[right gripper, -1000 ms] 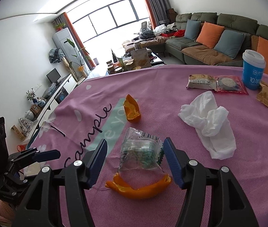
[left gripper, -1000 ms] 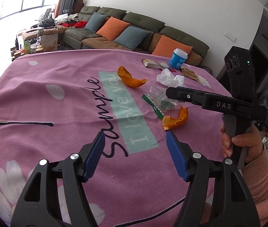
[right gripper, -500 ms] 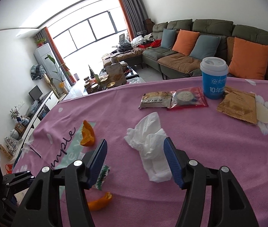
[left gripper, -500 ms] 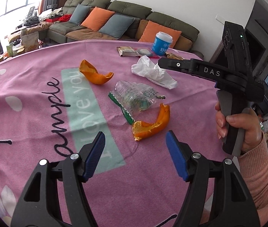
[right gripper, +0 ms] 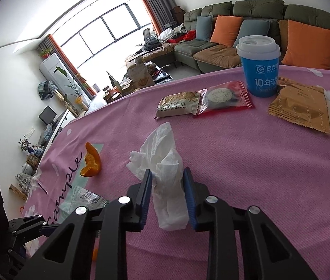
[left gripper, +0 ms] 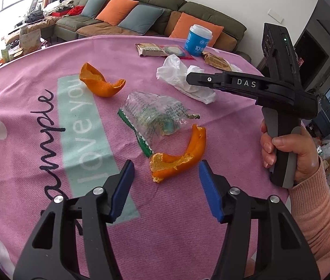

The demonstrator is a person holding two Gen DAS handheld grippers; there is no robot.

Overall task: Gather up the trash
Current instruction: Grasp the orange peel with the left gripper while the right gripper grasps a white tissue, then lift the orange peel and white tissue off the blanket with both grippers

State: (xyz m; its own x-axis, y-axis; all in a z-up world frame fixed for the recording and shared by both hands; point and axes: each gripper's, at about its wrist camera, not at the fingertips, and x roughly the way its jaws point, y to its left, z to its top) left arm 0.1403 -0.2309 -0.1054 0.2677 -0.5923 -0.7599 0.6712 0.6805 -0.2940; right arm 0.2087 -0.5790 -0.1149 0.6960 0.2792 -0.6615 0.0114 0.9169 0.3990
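Pink cloth (left gripper: pixel 36 93), printed with black script and a pale green panel, is spread over the worktop. The crumpled white tissue (right gripper: pixel 165 177) is lying on this cloth and is clamped between the blue pads of the right tongs (right gripper: pixel 167 196), which are closed on its near end; its far end is spread out on the cloth beyond the tips. In the left wrist view the same tissue (left gripper: pixel 181 79) is seen partly behind the right tongs (left gripper: pixel 191 77), which are held by a hand (left gripper: pixel 288 154) in a pink sleeve.

The left tongs (left gripper: pixel 166 187) are held wide open above the cloth, with nothing between the pads. A curved orange peel (left gripper: pixel 179 157) is located just ahead of the tips, between the two open pads in the view. Touching its far side is a clear plastic wrapper (left gripper: pixel 155 116) with a green serrated edge. A second orange peel (left gripper: pixel 99 81) is placed farther away, near the green panel.

Toward the far edge of the worktop, a blue cup (right gripper: pixel 259 66) with a white lid is standing upright. A cracker packet (right gripper: pixel 179 103) and a red-edged snack packet (right gripper: pixel 223 96) are laid side by side, touching, just beside the cup. A brown foil packet (right gripper: pixel 301 107) is lying on the other side of the cup.
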